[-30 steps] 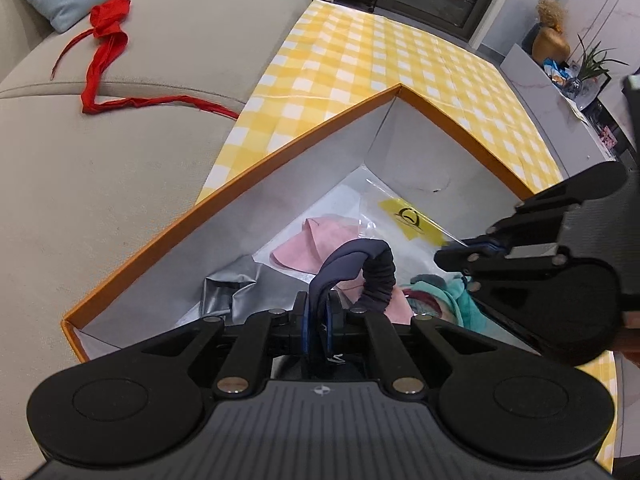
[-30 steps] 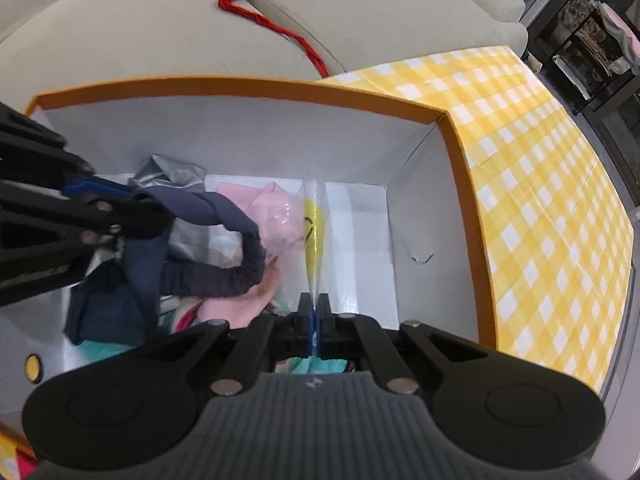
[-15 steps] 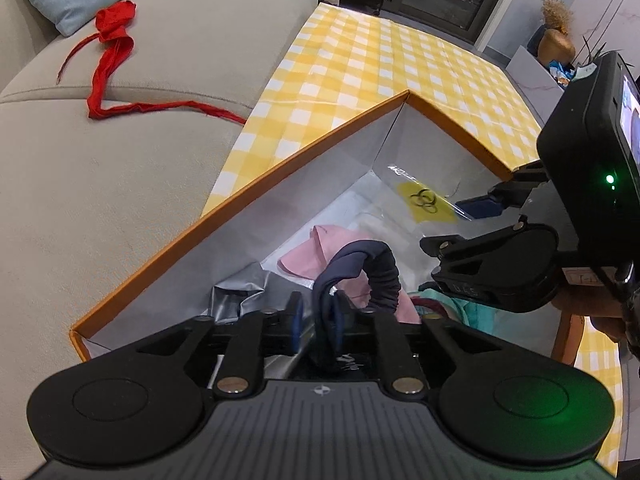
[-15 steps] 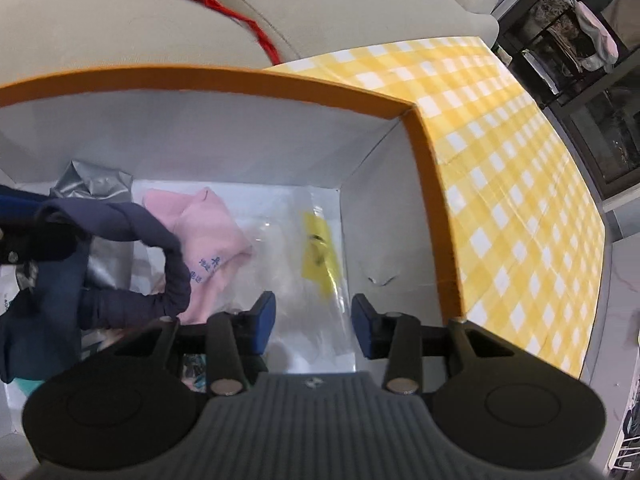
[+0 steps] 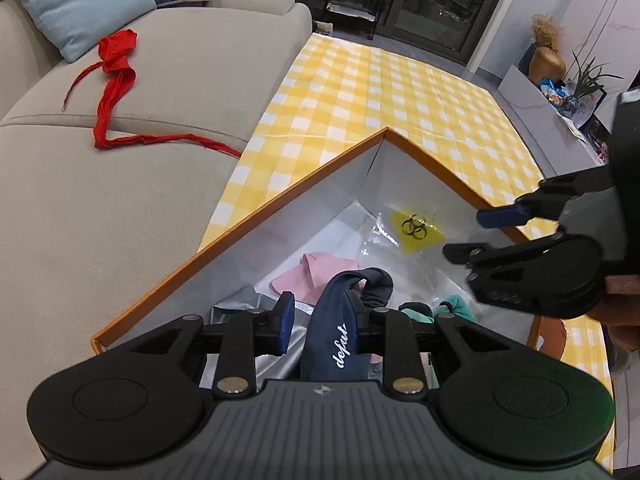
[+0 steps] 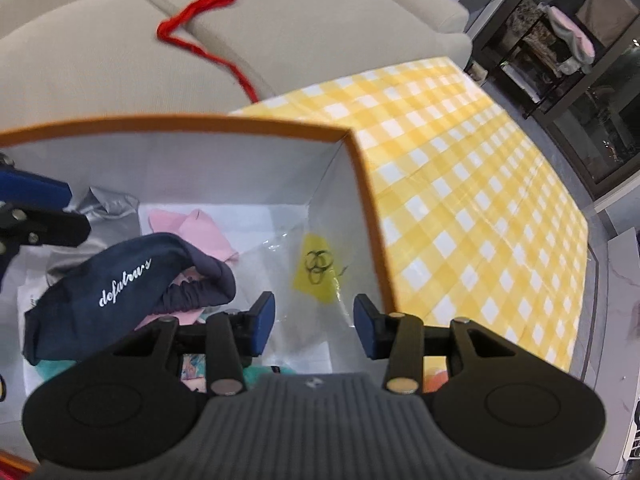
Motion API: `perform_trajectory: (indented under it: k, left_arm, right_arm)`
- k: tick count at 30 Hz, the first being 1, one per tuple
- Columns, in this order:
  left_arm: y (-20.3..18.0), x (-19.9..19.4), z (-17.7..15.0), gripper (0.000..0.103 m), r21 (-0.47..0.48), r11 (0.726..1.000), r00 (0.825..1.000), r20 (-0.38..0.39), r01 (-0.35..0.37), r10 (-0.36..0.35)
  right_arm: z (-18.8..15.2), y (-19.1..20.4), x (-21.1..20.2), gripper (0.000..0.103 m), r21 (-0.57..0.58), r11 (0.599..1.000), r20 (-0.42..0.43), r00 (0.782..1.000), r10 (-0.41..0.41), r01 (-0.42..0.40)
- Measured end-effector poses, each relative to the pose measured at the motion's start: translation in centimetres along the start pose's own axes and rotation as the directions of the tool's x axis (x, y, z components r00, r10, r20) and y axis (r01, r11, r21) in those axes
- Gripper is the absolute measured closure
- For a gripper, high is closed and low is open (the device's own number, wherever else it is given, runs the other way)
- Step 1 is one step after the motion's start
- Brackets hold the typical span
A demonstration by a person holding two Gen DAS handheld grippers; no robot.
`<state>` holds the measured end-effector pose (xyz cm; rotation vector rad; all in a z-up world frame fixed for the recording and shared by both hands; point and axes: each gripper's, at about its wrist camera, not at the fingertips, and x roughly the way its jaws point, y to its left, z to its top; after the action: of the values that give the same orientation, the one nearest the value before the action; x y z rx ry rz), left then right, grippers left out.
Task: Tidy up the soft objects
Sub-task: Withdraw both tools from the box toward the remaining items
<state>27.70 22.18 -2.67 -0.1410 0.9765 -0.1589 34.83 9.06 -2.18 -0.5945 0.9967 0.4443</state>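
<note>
Beige sofa [image 5: 120,208] fills the left side, with a red fabric strip [image 5: 116,80] lying loose on its seat cushion, long axis running from the back cushion toward the table edge. Next to the sofa sits a yellow checked tablecloth [image 5: 400,92], and on it an orange-rimmed box [image 5: 280,200] with white inner walls.

Inside the box, going left to right in the left wrist view: crumpled silver bag [image 5: 240,304], pink cloth [image 5: 308,276], navy headband [image 5: 340,320] with white script, teal item [image 5: 456,306], and a clear plastic bag [image 5: 416,232] with a yellow label lying flat in the far corner.

Left gripper [image 5: 320,322] is angled down into the box and its jaws are opening. The navy headband is between them, leaning against the right finger, with a clear gap to the left pad, so the grip looks released. The headband loop stands up out of the pile, with its band running away from the gripper toward the box corner.

Right gripper [image 6: 314,320] is also opening, with nothing between its fingers. The clear plastic bag [image 6: 316,268] lies on the box floor just ahead of and below its fingertips, not touched.

Judgement: both items now look deposited in the box. The likely remaining soft object is the red strip on the sofa, well apart from both grippers, off to the left. The left gripper is the nearer one. A grasp across the strip's narrow width near the bunched end would suit.
</note>
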Motion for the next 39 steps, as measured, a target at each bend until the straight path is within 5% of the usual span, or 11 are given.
perform_trajectory:
  k: [18,31,39]
  left_arm:
    - [-2.6,-0.6,-1.5,0.073,0.076,0.997,1.000,0.000,0.000,0.000]
    - [-4.8,-1.6,-4.8,0.073,0.109,0.994,1.000,-0.011,0.008,-0.007]
    - [-5.7,-4.1,-6.6,0.060,0.069,0.996,0.997,0.045,-0.058,0.055]
  right_arm:
    - [-7.3,-6.0,-6.3,0.060,0.110,0.994,0.046,0.999,-0.020,0.015]
    - [-18.0,-9.4,-6.4,0.060,0.234,0.972,0.009,1.000,0.002,-0.004]
    - [-24.1,-10.3,-6.9,0.059,0.312,0.950,0.048,0.999,0.014,-0.028]
